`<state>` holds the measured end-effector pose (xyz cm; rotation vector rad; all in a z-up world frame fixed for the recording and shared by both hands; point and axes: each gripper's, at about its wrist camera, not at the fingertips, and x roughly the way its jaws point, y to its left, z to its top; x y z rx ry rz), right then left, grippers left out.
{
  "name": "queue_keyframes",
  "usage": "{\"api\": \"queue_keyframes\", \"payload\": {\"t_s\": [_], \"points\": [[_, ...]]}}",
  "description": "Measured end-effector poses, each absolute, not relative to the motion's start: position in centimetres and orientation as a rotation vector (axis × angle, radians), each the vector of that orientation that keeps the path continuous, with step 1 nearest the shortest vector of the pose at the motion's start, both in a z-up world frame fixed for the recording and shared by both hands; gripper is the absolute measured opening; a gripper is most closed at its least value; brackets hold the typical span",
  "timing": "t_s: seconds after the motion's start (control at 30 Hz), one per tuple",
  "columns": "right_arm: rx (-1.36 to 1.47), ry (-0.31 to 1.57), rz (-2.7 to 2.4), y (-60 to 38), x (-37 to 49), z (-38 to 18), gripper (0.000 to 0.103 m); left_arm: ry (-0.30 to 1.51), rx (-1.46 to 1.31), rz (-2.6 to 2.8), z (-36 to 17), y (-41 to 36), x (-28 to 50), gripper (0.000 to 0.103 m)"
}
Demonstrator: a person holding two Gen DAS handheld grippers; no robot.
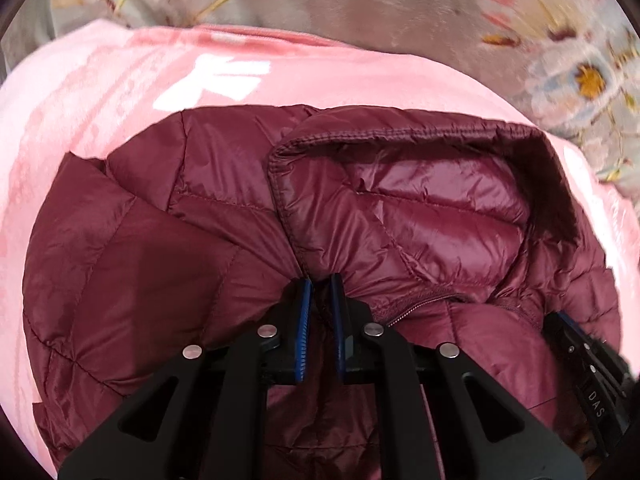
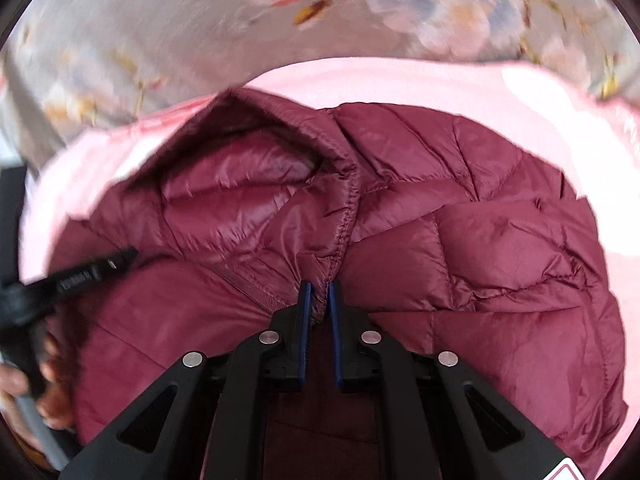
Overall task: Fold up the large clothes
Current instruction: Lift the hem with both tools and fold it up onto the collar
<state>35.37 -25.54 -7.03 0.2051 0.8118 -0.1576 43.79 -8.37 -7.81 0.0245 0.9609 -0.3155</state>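
Observation:
A maroon quilted puffer jacket [image 1: 160, 264] with a hood [image 1: 420, 200] fills both views, lying on a pink cloth [image 1: 100, 92]. My left gripper [image 1: 320, 284] is shut on a pinch of jacket fabric at the left base of the hood. My right gripper [image 2: 318, 288] is shut on the jacket [image 2: 480, 248] at the other side of the hood's [image 2: 240, 192] stitched edge. Each gripper shows in the other's view: the right one at the lower right of the left wrist view [image 1: 588, 360], the left one at the left of the right wrist view [image 2: 80, 276].
The pink cloth [image 2: 440, 88] lies on a grey floral bedspread [image 1: 400, 4] that shows beyond it in both views [image 2: 160, 20]. The person's hand [image 2: 52, 380] holds the left gripper's handle at the lower left of the right wrist view.

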Motion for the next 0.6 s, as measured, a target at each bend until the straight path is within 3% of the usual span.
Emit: {"api": "queue_keyframes", "payload": {"t_s": [0.1,0.27,0.37,0.47,0.6], "points": [[0.189,0.816,-0.161,-25.8,35.6,-7.0,0.007,0.918,0.07,-0.296,-8.0,-8.6,43.4,0.011],[0.424,0.818,-0.074,-29.5,34.3,-4.3,0.009,0.92,0.029,-0.336,-5.5,-7.7,43.7,0.011],[0.501,0.744,-0.076,-31.2,35.4,-1.5,0.011,0.872,-0.014,-0.321,-1.9,-7.6,45.9,0.022],[0.564,0.676,-0.094,-32.6,38.6,0.6,0.013,0.846,-0.047,-0.282,0.8,-8.2,48.9,0.027],[0.521,0.704,-0.126,-32.5,43.2,0.8,0.013,0.947,-0.099,-0.303,0.6,-10.5,53.3,0.031]]}}
